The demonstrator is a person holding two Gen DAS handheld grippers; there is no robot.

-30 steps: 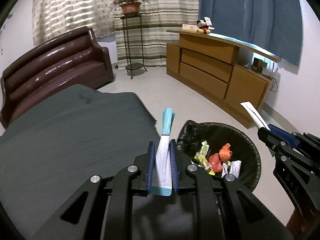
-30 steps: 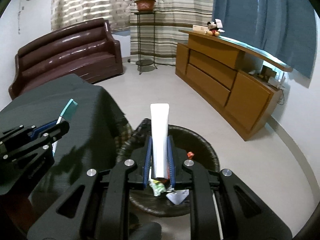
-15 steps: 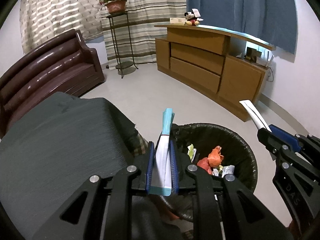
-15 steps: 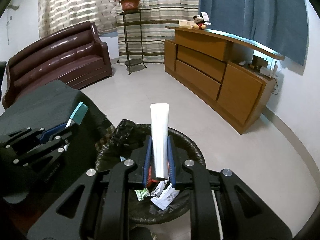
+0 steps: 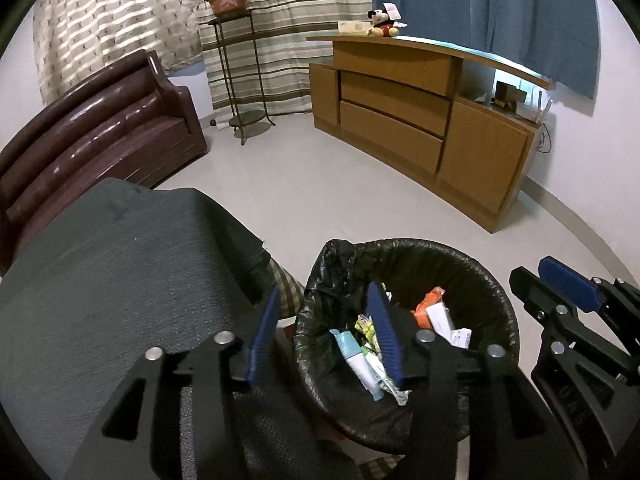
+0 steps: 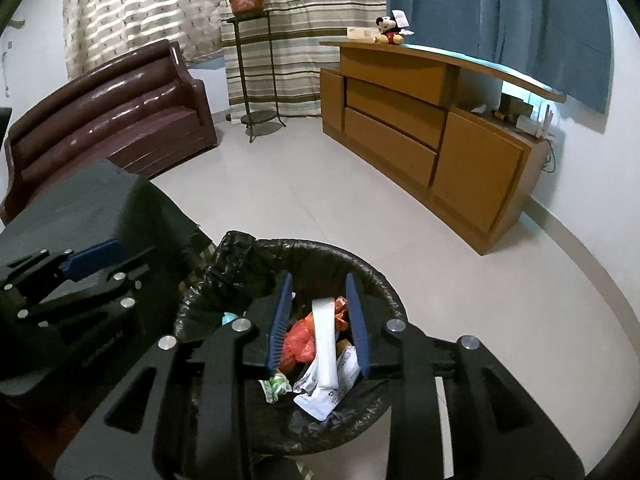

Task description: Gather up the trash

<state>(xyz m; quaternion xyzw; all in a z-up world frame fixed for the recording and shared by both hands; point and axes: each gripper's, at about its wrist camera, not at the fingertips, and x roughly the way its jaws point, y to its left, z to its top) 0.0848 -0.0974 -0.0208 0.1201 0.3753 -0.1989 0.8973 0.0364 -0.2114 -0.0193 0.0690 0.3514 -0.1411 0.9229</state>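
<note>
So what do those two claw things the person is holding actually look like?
Both are matte black plastic. The left gripper and right gripper each have two flat fingers lined with ribbed blue pads, driven by slotted black linkage arms fixed with round silver bolts. Faint lettering marks their sides. No cables or sleeves show.

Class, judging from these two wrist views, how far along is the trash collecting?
Done: teal tube and white tube lie in the bin. In hand: nothing; left tongs and right tongs are opening over it. Left: no loose trash visible.
</note>
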